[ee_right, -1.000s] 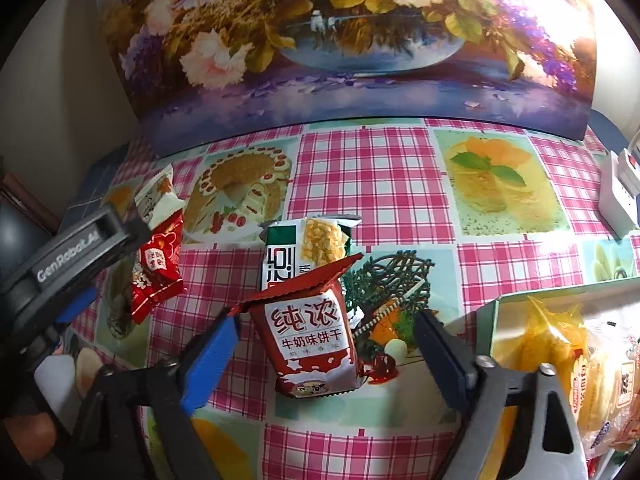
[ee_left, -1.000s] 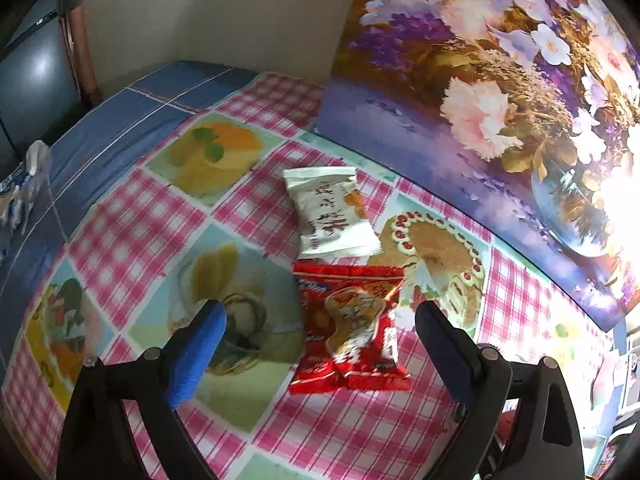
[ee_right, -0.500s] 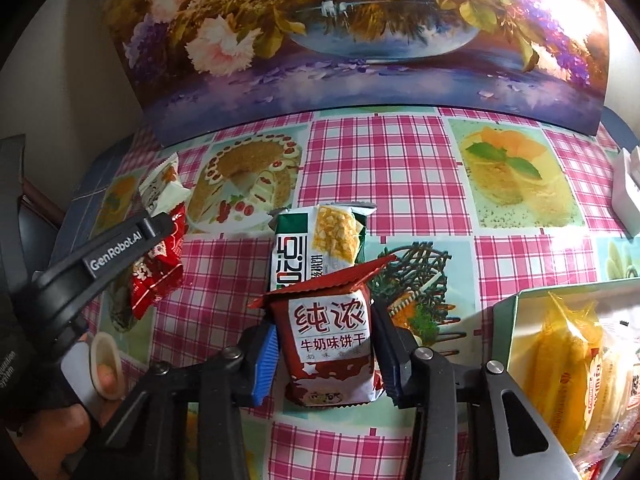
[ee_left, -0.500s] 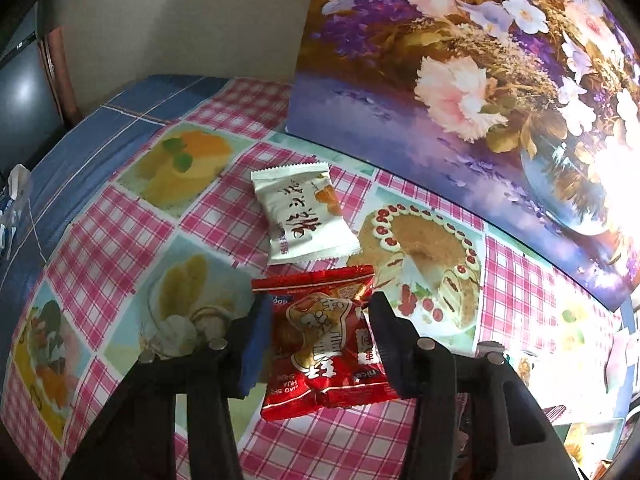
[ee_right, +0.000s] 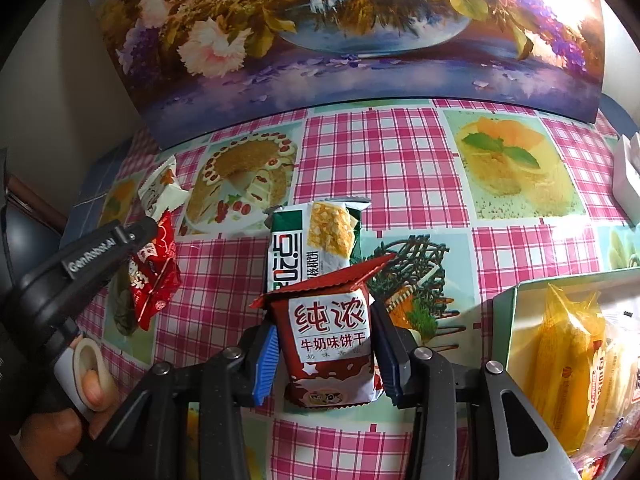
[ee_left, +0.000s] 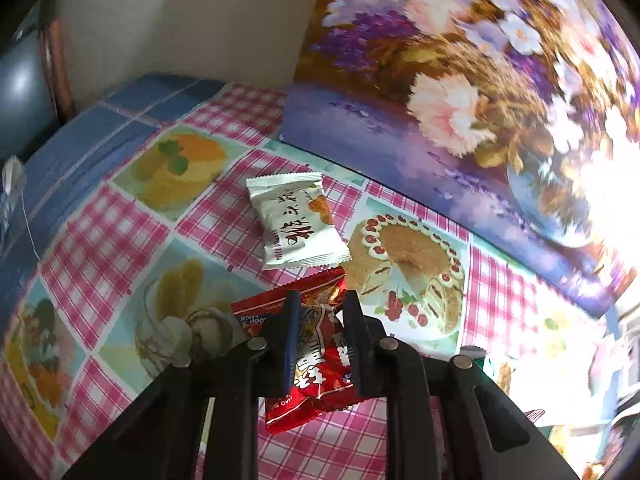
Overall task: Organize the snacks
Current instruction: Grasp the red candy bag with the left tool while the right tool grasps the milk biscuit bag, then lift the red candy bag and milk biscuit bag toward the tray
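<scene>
Flower painting [ee_right: 352, 40] stands along the far edge of the table, filling 10 to 2 o'clock in the right wrist view.

Checked tablecloth [ee_right: 400, 168] with printed dessert panels covers the table; pink gingham between panels.

Open box [ee_right: 505, 320] at 4 o'clock in the right wrist view, pale inner wall showing, with yellow-wrapped packets [ee_right: 568, 368] lying inside.

Left gripper [ee_left: 320, 312]: jaws have just been closing and now pinch the red snack packet [ee_left: 320, 360] from both sides; the foil is crumpled between the pads. The packet sits at 6 o'clock in the left wrist view; whether it is on the cloth or raised off it I cannot tell. In the right wrist view the same gripper and packet appear at 9 o'clock, with the person's hand [ee_right: 72, 412] on the handle at 8 o'clock.

Right gripper [ee_right: 324, 340]: jaws drawn in to a moderate gap, pads pressing both sides of the brown-and-white biscuit packet [ee_right: 328, 344], which stands upright between them at 6 o'clock, red crimped top edge up.

Green-and-white snack packet [ee_right: 312, 248] lies flat just behind the biscuit packet, near centre, its near end hidden by the biscuit packet's top.

White snack packet [ee_left: 296, 220] lies flat on the cloth just beyond the red packet, at centre of the left wrist view, near edge touching or overlapping the red foil.
</scene>
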{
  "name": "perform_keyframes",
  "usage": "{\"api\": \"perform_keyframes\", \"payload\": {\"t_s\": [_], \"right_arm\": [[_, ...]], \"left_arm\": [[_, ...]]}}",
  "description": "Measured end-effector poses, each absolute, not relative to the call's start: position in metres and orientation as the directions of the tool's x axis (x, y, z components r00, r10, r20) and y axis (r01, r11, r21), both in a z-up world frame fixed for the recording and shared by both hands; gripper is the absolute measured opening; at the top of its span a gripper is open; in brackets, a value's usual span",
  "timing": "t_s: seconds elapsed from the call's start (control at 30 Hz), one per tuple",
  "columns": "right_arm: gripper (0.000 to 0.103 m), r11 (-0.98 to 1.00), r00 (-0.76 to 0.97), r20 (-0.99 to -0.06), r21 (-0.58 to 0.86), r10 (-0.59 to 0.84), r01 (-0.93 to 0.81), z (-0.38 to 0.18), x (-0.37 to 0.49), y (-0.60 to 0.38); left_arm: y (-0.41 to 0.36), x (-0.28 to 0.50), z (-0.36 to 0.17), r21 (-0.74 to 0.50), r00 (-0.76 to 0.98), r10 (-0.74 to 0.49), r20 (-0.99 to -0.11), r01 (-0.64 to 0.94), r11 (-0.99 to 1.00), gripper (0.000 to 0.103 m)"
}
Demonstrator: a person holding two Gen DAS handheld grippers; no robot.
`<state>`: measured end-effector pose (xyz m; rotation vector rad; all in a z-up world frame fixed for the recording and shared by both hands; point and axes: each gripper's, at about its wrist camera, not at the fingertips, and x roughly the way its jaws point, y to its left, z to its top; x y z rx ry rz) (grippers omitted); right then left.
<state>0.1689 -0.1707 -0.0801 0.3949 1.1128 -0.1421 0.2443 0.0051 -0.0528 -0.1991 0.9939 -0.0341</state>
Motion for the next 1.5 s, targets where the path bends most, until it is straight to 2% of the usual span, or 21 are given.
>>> {"api": "perform_keyframes", "payload": {"t_s": [0.1, 0.3, 0.57, 1.03, 1.4, 1.5], "right_arm": [[0.045, 0.919, 0.443, -0.892, 0.244, 0.088, 0.311, -0.08, 0.169, -0.171], [0.045, 0.916, 0.445, -0.891, 0.252, 0.094, 0.312, -0.08, 0.168, -0.172], [0.045, 0.917, 0.444, -0.891, 0.255, 0.1, 0.306, -0.08, 0.168, -0.172], [0.042, 0.911, 0.437, -0.895, 0.254, 0.093, 0.325, -0.07, 0.157, -0.179], [0.042, 0.9, 0.457, -0.885, 0.27, 0.092, 0.341, -0.042, 0.132, -0.182], [0.042, 0.893, 0.463, -0.881, 0.282, 0.097, 0.349, -0.038, 0.125, -0.183]], "left_arm": [[0.004, 0.246, -0.055, -0.185, 0.527, -0.126, -0.841, -0.06, 0.981, 0.022], [-0.007, 0.249, -0.065, -0.123, 0.494, -0.09, -0.865, -0.034, 0.992, 0.035], [-0.015, 0.249, -0.069, -0.073, 0.484, -0.058, -0.873, -0.011, 0.997, 0.035], [-0.022, 0.235, -0.052, -0.038, 0.459, -0.041, -0.887, 0.015, 0.999, 0.014], [-0.015, 0.213, -0.044, -0.031, 0.431, -0.039, -0.902, 0.025, 0.999, 0.013], [-0.009, 0.207, -0.049, -0.065, 0.404, -0.068, -0.912, 0.022, 0.998, 0.013]]}}
